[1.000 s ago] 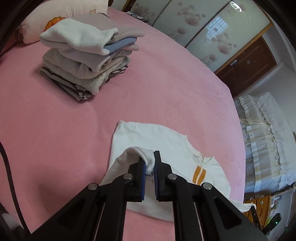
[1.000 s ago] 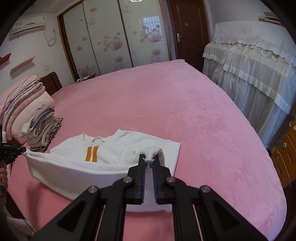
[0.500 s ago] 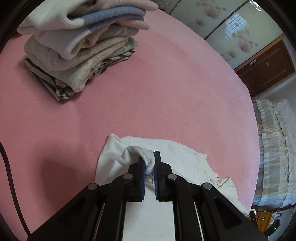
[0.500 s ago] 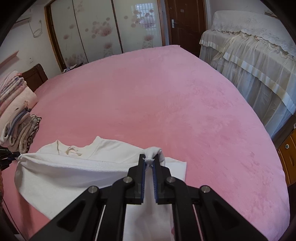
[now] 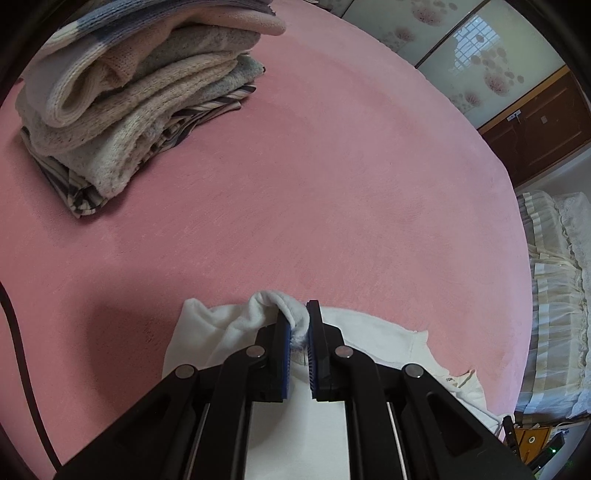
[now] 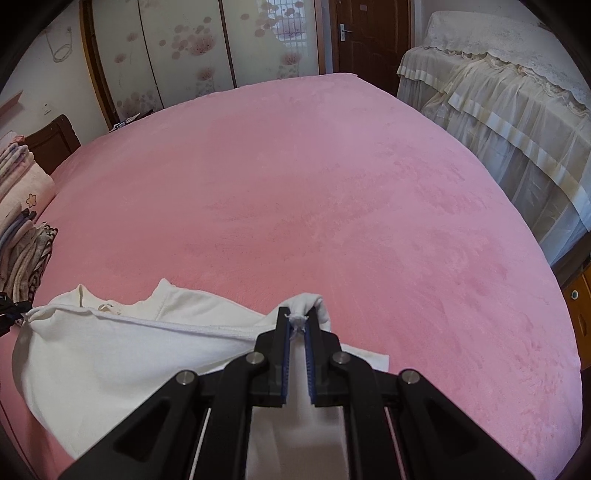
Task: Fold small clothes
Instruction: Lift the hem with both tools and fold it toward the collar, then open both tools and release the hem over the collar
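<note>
Clothes stack [image 5: 122,107] left; bedspread [image 5: 332,192] open

My two views are bright with soft daylight from the window [image 6: 286,22]. A faint shadow [image 5: 122,325] falls on the pink bed [image 5: 295,192]. Edges bend and darken; everything looks sharp.

The white garment [image 5: 369,336] runs under the tongs; the folded pile [image 5: 122,99] is cropped.

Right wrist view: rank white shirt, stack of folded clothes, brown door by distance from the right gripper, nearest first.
1. white shirt: pinched in the jaws of the right gripper, spreading out to the left.
2. stack of folded clothes: left edge, on the pink bed.
3. brown door: top, beyond the bed's far end.
</note>
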`<state>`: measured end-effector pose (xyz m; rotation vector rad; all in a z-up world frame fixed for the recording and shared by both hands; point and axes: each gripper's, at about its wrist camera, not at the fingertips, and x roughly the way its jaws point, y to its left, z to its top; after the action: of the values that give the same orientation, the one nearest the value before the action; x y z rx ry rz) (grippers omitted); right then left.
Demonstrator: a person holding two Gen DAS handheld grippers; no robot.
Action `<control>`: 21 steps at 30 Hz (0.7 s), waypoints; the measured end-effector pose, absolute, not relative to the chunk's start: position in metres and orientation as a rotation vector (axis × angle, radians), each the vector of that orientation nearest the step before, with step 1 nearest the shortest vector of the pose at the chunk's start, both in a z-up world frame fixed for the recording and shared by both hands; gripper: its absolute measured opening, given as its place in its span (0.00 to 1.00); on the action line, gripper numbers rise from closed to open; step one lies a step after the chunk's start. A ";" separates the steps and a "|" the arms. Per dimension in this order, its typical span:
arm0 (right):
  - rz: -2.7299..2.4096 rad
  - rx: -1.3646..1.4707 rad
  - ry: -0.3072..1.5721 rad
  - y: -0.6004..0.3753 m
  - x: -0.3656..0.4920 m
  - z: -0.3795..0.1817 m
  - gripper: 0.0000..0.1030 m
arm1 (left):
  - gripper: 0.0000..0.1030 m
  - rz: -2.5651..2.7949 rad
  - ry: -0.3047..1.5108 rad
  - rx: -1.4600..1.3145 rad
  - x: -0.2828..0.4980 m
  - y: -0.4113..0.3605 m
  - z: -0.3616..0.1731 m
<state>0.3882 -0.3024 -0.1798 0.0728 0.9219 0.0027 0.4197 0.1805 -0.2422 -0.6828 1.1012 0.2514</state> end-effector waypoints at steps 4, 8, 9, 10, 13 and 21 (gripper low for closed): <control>-0.001 0.087 0.894 -0.303 0.390 -0.178 0.06 | 0.05 0.248 1.020 -0.751 0.411 0.186 -0.243; -0.018 0.088 0.903 -0.303 0.394 -0.187 0.07 | 0.05 0.261 1.020 -0.763 0.408 0.191 -0.254; -0.023 0.084 0.917 -0.303 0.396 -0.191 0.07 | 0.06 0.266 1.029 -0.763 0.408 0.191 -0.258; -0.025 0.083 0.938 -0.302 0.398 -0.196 0.08 | 0.06 0.264 1.045 -0.767 0.410 0.192 -0.264; -0.038 0.098 0.976 -0.302 0.397 -0.201 0.12 | 0.06 0.251 1.058 -0.770 0.412 0.193 -0.271; -0.030 0.120 0.851 -0.320 0.369 -0.153 0.44 | 0.06 0.164 1.012 -0.766 0.411 0.197 -0.246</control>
<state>0.3692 -0.3201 -0.1529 0.1205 0.8513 -0.0304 0.4111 0.1967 -0.2458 -0.7660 1.0118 0.1642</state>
